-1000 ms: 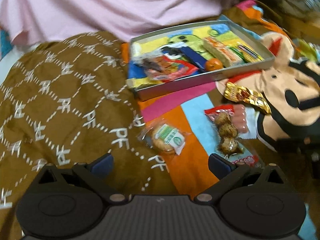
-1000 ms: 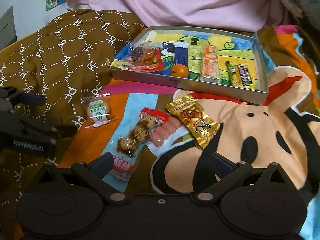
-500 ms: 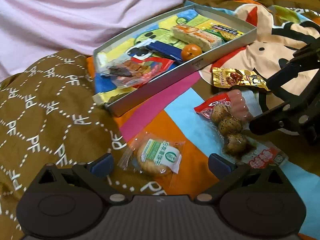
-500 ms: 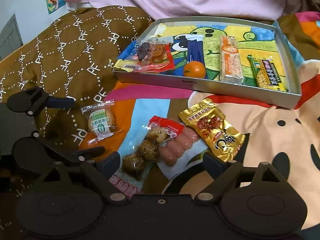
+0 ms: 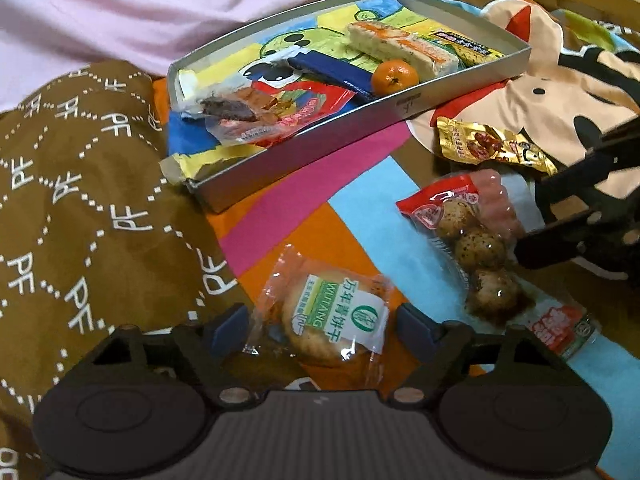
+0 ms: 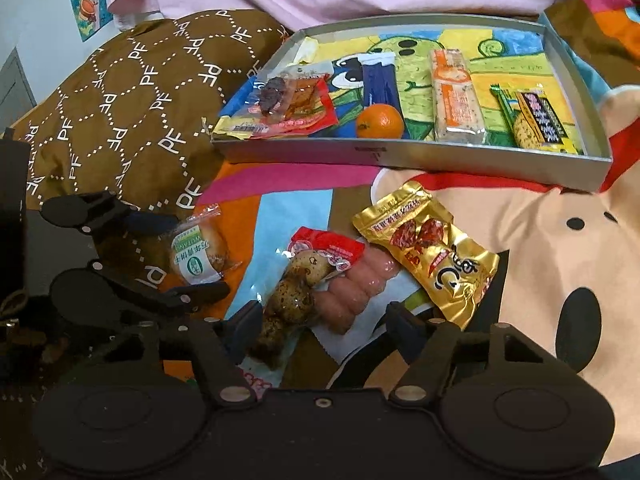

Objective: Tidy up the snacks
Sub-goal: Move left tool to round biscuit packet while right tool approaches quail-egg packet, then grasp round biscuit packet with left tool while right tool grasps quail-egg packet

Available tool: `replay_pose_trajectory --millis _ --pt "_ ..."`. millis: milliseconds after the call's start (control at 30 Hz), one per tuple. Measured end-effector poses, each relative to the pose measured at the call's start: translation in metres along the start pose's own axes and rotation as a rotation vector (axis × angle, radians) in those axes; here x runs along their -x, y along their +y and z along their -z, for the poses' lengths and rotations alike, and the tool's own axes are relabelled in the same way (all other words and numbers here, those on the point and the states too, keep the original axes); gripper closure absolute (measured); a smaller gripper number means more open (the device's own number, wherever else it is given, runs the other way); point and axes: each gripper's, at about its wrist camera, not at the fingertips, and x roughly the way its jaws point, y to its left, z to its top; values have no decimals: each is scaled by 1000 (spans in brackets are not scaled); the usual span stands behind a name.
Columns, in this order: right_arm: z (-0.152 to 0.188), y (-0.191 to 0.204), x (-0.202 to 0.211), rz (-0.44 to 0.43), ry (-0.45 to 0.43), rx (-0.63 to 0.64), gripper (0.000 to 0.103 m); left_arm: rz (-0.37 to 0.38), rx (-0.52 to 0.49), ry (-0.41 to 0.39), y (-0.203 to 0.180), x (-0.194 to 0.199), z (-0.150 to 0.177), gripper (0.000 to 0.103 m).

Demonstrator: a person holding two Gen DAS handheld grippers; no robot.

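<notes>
A round biscuit in a clear wrapper [image 5: 332, 320] lies on the orange stripe of the bedspread. My left gripper [image 5: 322, 326] is open, one finger on each side of it; the right wrist view shows the same for the left gripper [image 6: 182, 258] and biscuit [image 6: 196, 256]. My right gripper [image 6: 322, 322] is open around the near end of a quail egg packet [image 6: 296, 288] and a pink sausage packet [image 6: 352, 292]. A gold packet [image 6: 432, 248] lies to their right. The grey tray [image 6: 400, 156] behind holds an orange [image 6: 380, 120] and several wrapped snacks.
A brown patterned quilt [image 5: 80, 200] rises on the left, touching the tray's corner. Pink cloth [image 5: 160, 8] hangs behind the tray. The cartoon bedspread [image 6: 560, 240] stretches to the right. My right gripper [image 5: 560, 216] reaches in beside the egg packet [image 5: 476, 252].
Both grippers moved forward and down. The left one now has the biscuit between its fingers; the right one has come up to the egg and sausage packets. Nothing was taken hold of.
</notes>
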Motion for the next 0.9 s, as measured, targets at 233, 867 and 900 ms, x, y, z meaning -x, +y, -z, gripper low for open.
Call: replay_pose_trajectory --millis 233,867,900 --pt "2 -1 -5 11 26 -18 35 16 50 32 -1 0 -2 36" --pt "4 -5 -4 27 55 -38 37 4 338 133 4 16 3 47" --pt "5 -4 -4 25 56 -37 37 9 368 140 5 19 5 47"
